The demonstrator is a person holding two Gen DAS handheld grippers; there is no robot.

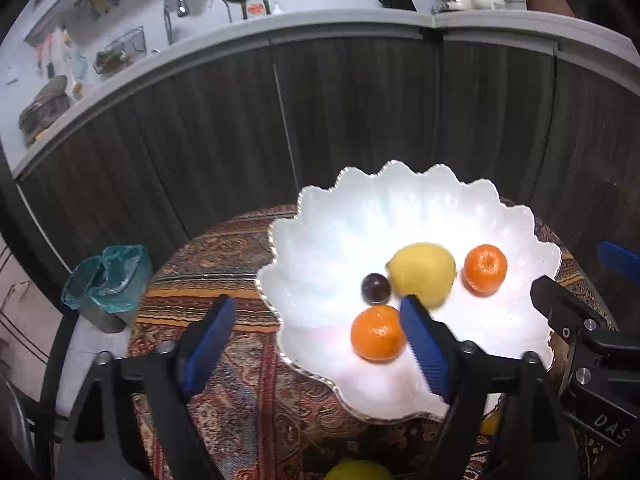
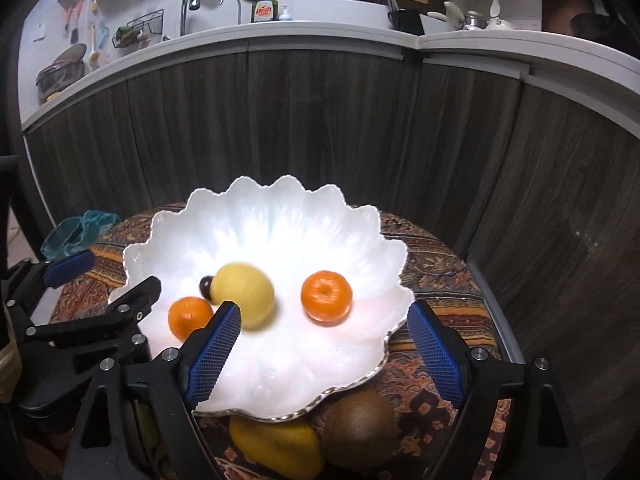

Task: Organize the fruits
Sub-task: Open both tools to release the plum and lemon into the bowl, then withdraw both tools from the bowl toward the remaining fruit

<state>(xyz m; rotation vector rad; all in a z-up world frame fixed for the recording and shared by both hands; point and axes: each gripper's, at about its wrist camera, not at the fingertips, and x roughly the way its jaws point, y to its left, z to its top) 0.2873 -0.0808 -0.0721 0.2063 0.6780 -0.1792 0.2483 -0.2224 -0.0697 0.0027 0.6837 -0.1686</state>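
A white scalloped bowl point(image 1: 320, 216) point(image 2: 260, 208) stands on a patterned tablecloth. In it lie a yellow lemon point(image 1: 424, 272) point(image 2: 244, 292), slightly blurred, a small dark round fruit point(image 1: 376, 288) touching it, and two mandarins point(image 1: 376, 334) point(image 1: 485, 268). My left gripper point(image 1: 318, 312) is open over the bowl's left rim, gripping nothing; its right pad stands just beside the near mandarin. My right gripper point(image 2: 324, 314) is open over the bowl's near right part, the far mandarin point(image 2: 326, 296) lying free beyond it. A kiwi point(image 2: 360, 432) and a yellow fruit point(image 2: 276, 448) lie on the cloth before the bowl.
The round table point(image 1: 240, 248) ends close behind the bowl. Dark wood cabinet fronts point(image 2: 320, 120) and a counter with a sink rise beyond it. A bin with a teal liner point(image 1: 112, 280) stands on the floor at the left. Another yellow-green fruit point(image 1: 358, 472) shows at the bottom edge.
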